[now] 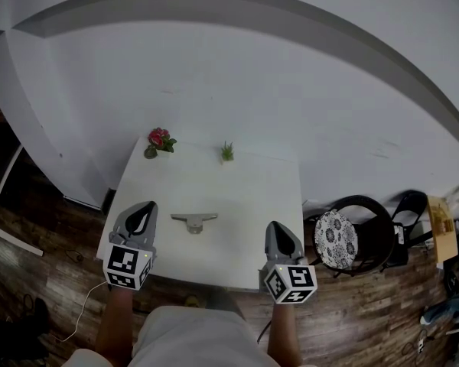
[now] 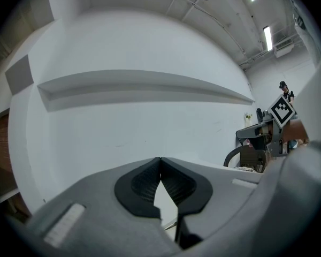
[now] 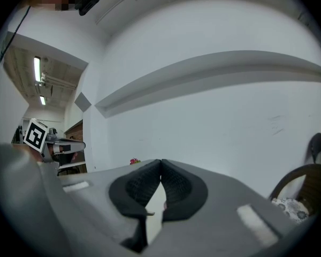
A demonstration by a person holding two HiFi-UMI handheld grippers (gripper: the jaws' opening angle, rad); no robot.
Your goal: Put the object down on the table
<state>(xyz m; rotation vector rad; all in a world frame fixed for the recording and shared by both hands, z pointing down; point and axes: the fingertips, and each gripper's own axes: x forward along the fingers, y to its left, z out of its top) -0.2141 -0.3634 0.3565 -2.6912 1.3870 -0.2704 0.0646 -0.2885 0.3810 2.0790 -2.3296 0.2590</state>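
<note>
White wall behind, wood floor below, white table (image 1: 237,193) pushed up against the wall.

Task thing: the grey T-shaped object (image 1: 193,220) lies flat near the middle of the table, on its own, with nothing touching it. It sits between the two grippers and a bit further in.

Left gripper (image 1: 145,209) is at the near left edge of the table. Its jaws are clenched tip to tip, and the left gripper view (image 2: 160,167) shows nothing between them. Right gripper (image 1: 278,229) is at the near right edge and is the same: pads pressed together and empty in the right gripper view (image 3: 160,167). Both point roughly level toward the wall.

Step, as I read it: the put-down looks done, since the object rests on the table and neither claw holds anything. The next move asks for little. Keep both grippers clear of the object and don't knock it when pulling back.

Count:
- 1 table
- 1 grey object
- 2 grippers
- 2 small plants at the far edge: a red-flowered one (image 1: 159,139) and a green sprig (image 1: 227,151)
- 1 chair with a patterned cushion (image 1: 336,239), right of the table
</note>
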